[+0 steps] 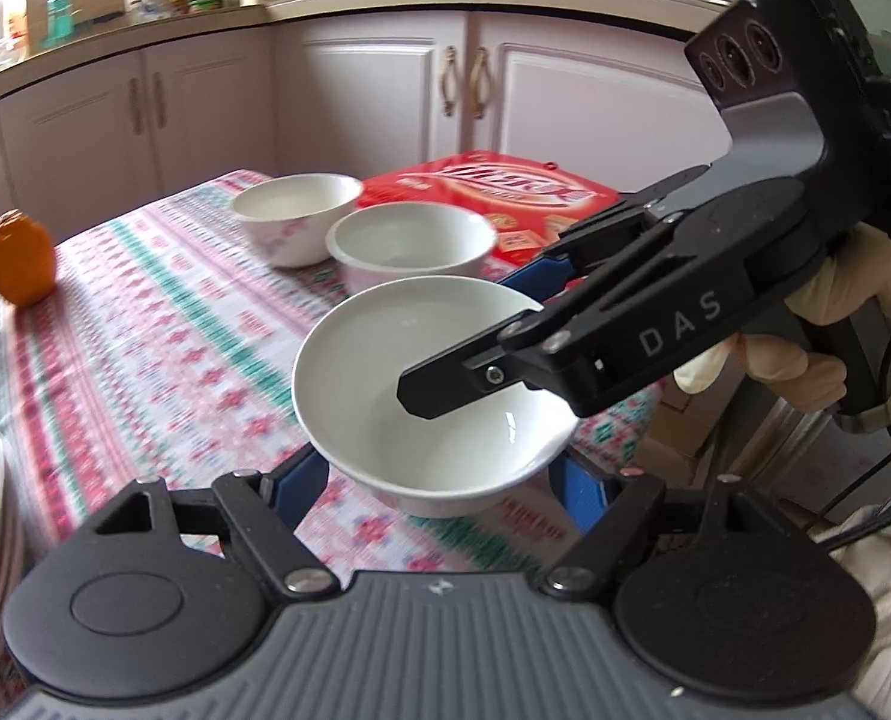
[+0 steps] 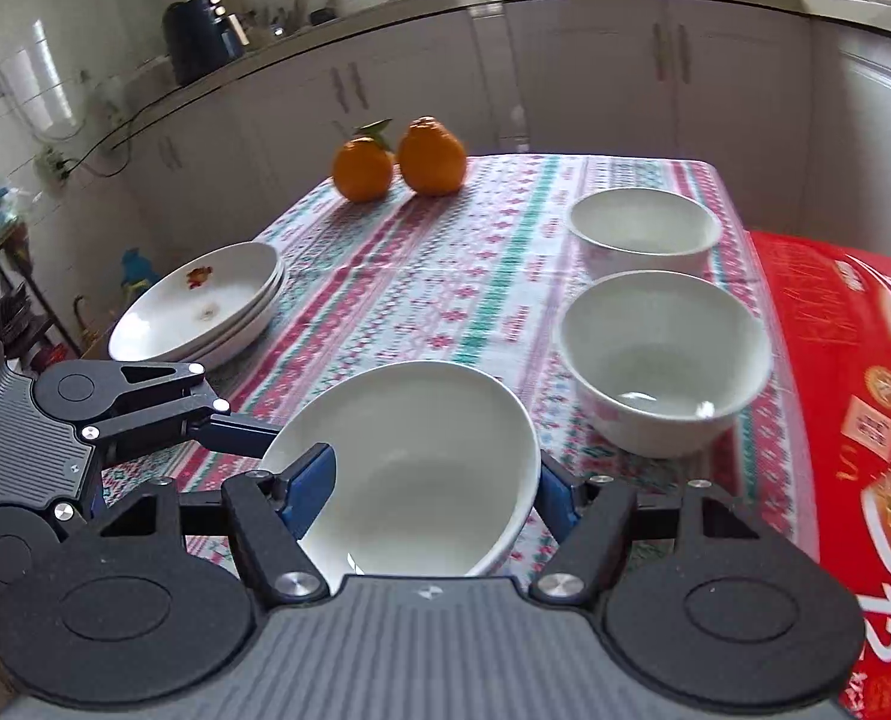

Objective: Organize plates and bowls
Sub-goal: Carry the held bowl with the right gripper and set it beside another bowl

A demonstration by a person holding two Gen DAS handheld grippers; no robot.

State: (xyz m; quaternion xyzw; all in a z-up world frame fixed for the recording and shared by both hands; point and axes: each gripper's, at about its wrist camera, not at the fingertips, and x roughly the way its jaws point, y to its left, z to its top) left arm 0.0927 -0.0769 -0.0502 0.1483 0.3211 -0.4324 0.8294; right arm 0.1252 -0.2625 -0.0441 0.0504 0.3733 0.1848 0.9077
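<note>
A plain white bowl [image 1: 385, 372] [image 2: 421, 468] hangs tilted just above the patterned tablecloth. My left gripper [image 1: 442, 468] is shut on its lower body, one blue pad on each side. In the right wrist view one finger [image 2: 235, 429] of the left gripper meets the bowl's left rim. My right gripper [image 2: 433, 480] [image 1: 463, 339] straddles the bowl's wall, jaws wide: one finger lies inside the bowl, the other outside the rim. Its inner pad stands clear of the wall. Two more white bowls [image 2: 643, 228] [image 2: 664, 336] sit side by side on the table behind it.
A stack of white plates [image 2: 199, 300] rests at the table's left edge. Two oranges [image 2: 364, 171] [image 2: 432, 156] sit at the far end. A red box [image 2: 853, 390] lies along the right side, close to the bowls. A gloved hand [image 1: 853, 288] holds the right gripper. Kitchen cabinets stand beyond the table.
</note>
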